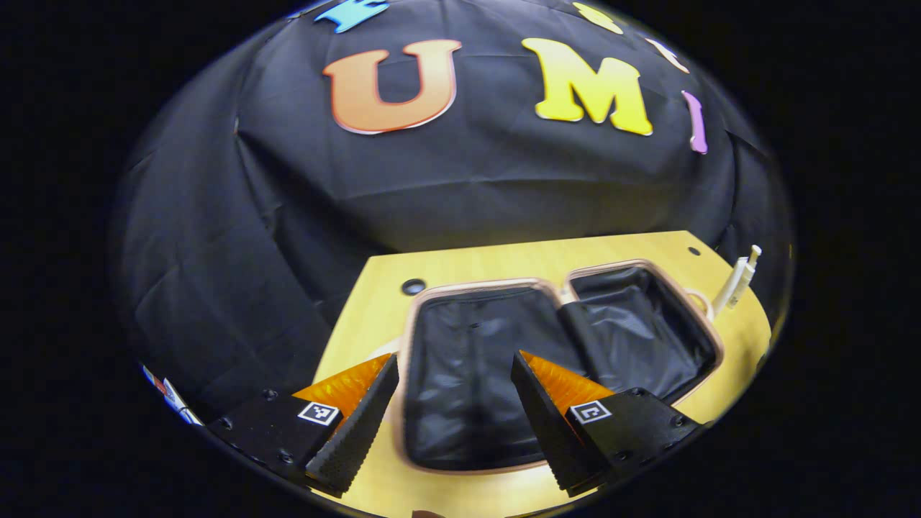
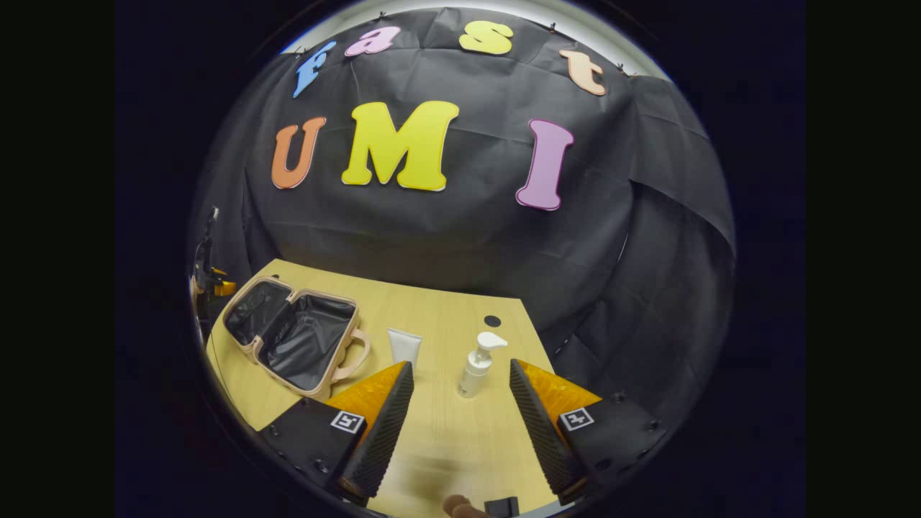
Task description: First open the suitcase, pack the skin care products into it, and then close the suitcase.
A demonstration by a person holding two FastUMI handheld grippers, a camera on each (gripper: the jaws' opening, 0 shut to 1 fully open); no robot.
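My left hand-held gripper (image 1: 455, 403) hangs with fingers spread, empty, over the suitcase (image 1: 554, 352), which lies open at the table's (image 2: 446, 302) left. My right hand-held gripper (image 2: 460, 410) is also spread and empty, with the pump bottle (image 2: 478, 365) just beyond and the tube (image 2: 404, 346) beside it.

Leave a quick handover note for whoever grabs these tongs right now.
Left tongs: open, empty, above the suitcase.
Right tongs: open, empty, facing the pump bottle.
Suitcase lies open on the table, both halves bare.
Pump bottle stands upright; the white tube sits beside the suitcase handle.
Done: opening.
Left: pack bottle and tube, close suitcase.
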